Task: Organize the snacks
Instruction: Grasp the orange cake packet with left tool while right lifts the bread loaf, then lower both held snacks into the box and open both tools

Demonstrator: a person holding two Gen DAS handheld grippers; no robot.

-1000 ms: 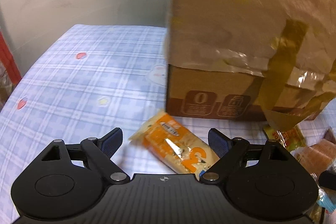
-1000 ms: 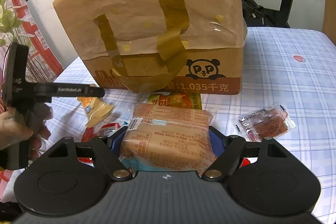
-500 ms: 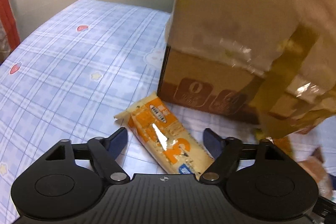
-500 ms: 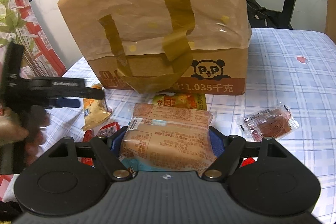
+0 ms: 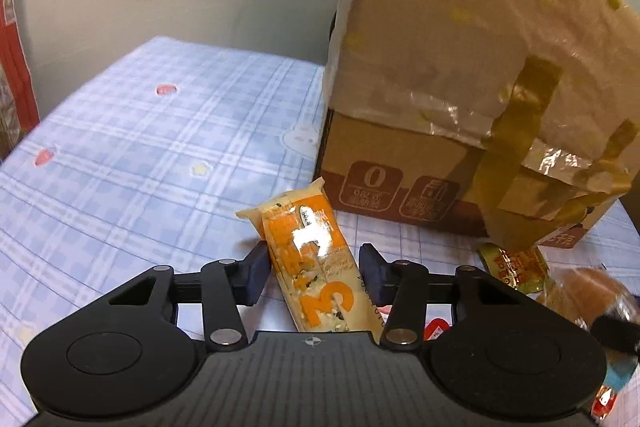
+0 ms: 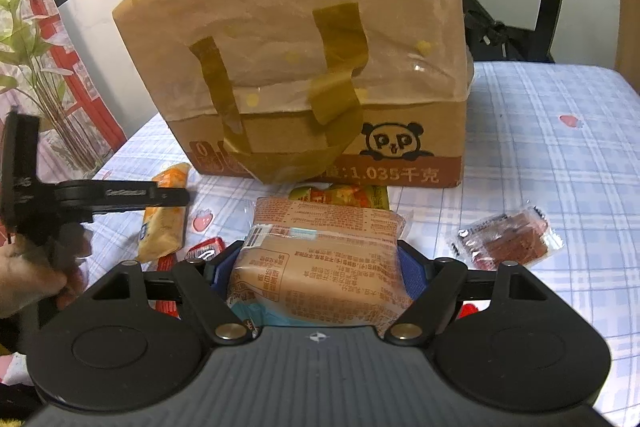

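My left gripper [image 5: 314, 273] has its jaws closed in around an orange and cream snack bar [image 5: 310, 259]; the left pad touches it, the right pad stands a little off. The bar also shows in the right wrist view [image 6: 164, 223], under the left gripper's fingers [image 6: 160, 195]. My right gripper [image 6: 320, 267] is shut on a brown wrapped bread pack [image 6: 320, 255], held above the table. A big taped cardboard box [image 6: 304, 67] with a panda logo stands just behind; it also fills the left wrist view [image 5: 460, 87].
A clear packet of dark red snacks [image 6: 506, 237] lies right of the bread. A yellow-red packet [image 6: 340, 195] lies at the box's foot. Small red wrappers [image 6: 206, 249] lie near my right gripper. The blue checked tablecloth [image 5: 140, 155] spreads left of the box.
My left gripper's jaws have narrowed from wide open to close around the orange snack bar. My right gripper holds the bread pack as before and has moved slightly toward the box.
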